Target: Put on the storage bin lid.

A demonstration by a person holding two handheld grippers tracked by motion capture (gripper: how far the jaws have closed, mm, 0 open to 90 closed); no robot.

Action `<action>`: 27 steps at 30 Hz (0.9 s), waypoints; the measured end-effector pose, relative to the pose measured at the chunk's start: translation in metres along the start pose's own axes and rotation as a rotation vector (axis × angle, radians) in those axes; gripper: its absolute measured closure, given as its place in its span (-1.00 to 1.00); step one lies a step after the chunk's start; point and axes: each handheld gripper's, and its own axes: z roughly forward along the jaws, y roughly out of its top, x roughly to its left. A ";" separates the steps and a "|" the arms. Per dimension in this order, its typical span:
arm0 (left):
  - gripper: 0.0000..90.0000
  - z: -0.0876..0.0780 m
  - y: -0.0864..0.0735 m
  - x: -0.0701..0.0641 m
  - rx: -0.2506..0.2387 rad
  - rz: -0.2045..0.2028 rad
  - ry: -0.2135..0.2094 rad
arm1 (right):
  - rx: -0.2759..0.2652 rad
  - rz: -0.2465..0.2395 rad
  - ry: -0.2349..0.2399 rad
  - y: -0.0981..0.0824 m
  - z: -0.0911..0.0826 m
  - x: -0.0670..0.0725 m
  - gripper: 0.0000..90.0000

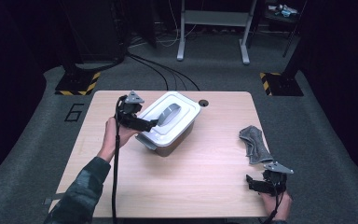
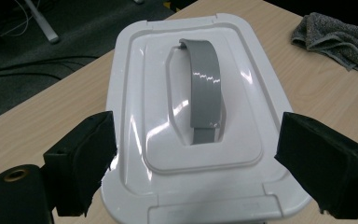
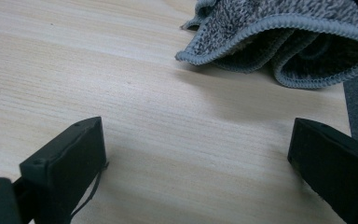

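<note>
Over the lidded box (image 2: pixel 191 116), left tool (image 2: pixel 193 163) hovers open.

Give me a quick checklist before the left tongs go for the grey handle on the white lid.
1. Left tongs open: ok, jaws wide, nothing between them.
2. Lid seated on the box: ok, looks flat all round.
3. Grey handle free: ok, lying flat in its recess.
4. Right tongs clear: ok, open over bare table.
5. Grey cloth out of the way: ok, apart from the box.
6. Front latch state: cannot tell.
</note>
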 end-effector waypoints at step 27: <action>-0.76 0.002 -0.178 0.038 0.125 -0.261 0.156 | 0.000 0.000 0.000 0.000 0.000 0.000 -0.93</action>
